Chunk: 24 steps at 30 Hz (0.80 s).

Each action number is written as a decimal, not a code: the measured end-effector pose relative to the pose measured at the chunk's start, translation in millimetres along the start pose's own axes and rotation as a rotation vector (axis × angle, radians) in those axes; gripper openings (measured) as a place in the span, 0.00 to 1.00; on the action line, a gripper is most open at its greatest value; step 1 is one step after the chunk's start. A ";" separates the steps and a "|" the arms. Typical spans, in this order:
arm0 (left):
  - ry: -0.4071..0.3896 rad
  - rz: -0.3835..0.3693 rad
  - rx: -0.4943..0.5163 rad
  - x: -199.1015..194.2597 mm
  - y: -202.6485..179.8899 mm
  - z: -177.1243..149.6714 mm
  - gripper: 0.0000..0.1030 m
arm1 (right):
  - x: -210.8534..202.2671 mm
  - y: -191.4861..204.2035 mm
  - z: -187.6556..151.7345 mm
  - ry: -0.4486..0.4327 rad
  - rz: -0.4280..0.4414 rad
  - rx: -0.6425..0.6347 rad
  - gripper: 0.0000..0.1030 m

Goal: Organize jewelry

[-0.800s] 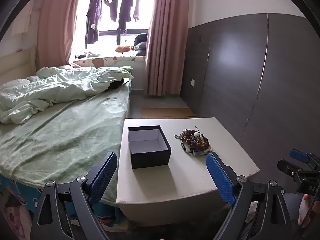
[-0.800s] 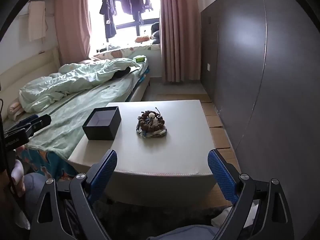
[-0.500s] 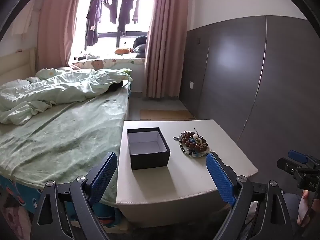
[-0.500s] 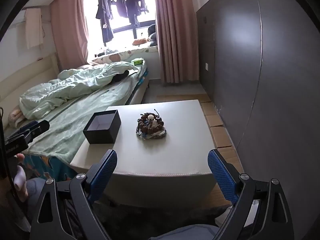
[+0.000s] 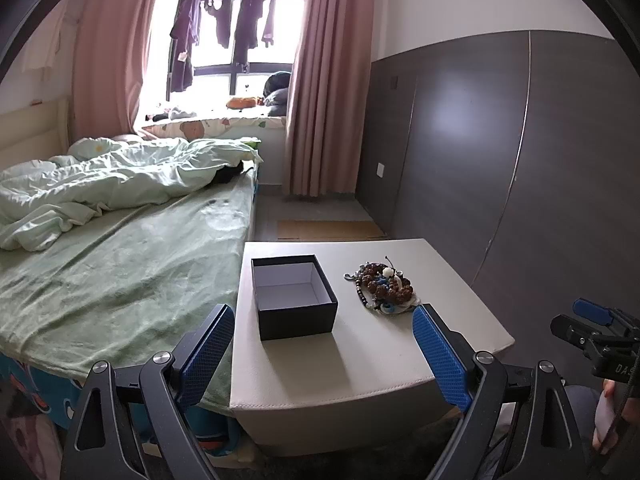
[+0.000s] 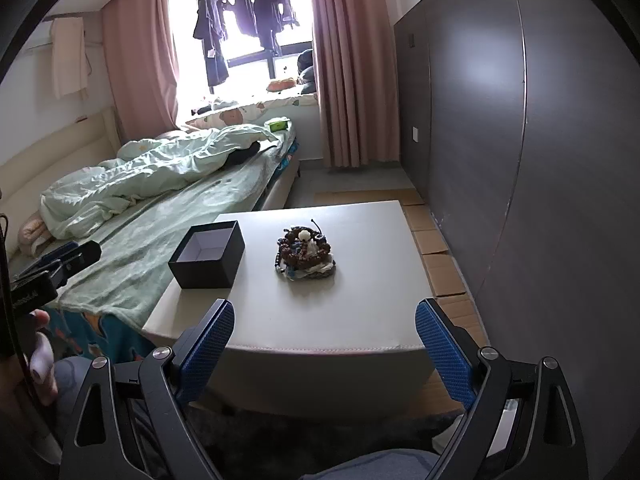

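Observation:
A pile of beaded jewelry point(image 5: 384, 285) lies on the low white table point(image 5: 360, 356), to the right of an open, empty black box point(image 5: 293, 296). The pile point(image 6: 306, 252) and the box point(image 6: 208, 254) also show in the right wrist view. My left gripper point(image 5: 323, 350) is open and empty, held back near the table's front edge, in front of the box. My right gripper point(image 6: 325, 348) is open and empty, held back at the table's front edge, in front of the pile.
A bed with green bedding point(image 5: 120, 248) adjoins the table's left side. A dark panelled wall point(image 6: 540, 160) runs along the right. Flattened cardboard point(image 6: 436, 252) lies on the floor between table and wall. Curtains and a window are behind.
Both wrist views have tilted down a little, so the table sits slightly lower in frame. The box and jewelry have not moved. Both grippers stay open.

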<state>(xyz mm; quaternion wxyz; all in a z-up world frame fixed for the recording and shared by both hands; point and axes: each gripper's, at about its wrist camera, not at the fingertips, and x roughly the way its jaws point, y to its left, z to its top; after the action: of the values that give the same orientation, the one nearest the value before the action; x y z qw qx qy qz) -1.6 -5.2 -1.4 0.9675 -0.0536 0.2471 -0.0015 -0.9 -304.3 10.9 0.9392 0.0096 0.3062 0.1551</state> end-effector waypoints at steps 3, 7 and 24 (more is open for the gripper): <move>0.000 -0.005 -0.003 -0.4 1.4 0.1 0.88 | 0.0 0.6 -1.1 0.003 0.000 0.005 0.90; -0.002 -0.011 -0.003 -2.0 1.7 0.1 0.88 | 1.2 -0.8 -1.7 -0.001 -0.001 0.003 0.90; -0.029 -0.022 0.004 -8.0 -0.2 0.1 0.88 | -1.2 1.3 -3.1 -0.011 -0.005 0.014 0.90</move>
<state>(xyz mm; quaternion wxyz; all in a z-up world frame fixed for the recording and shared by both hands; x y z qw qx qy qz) -8.5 -5.1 2.5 0.9711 -0.0546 0.2322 -0.0120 -4.0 -303.6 9.3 0.9412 0.0165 0.3020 0.1506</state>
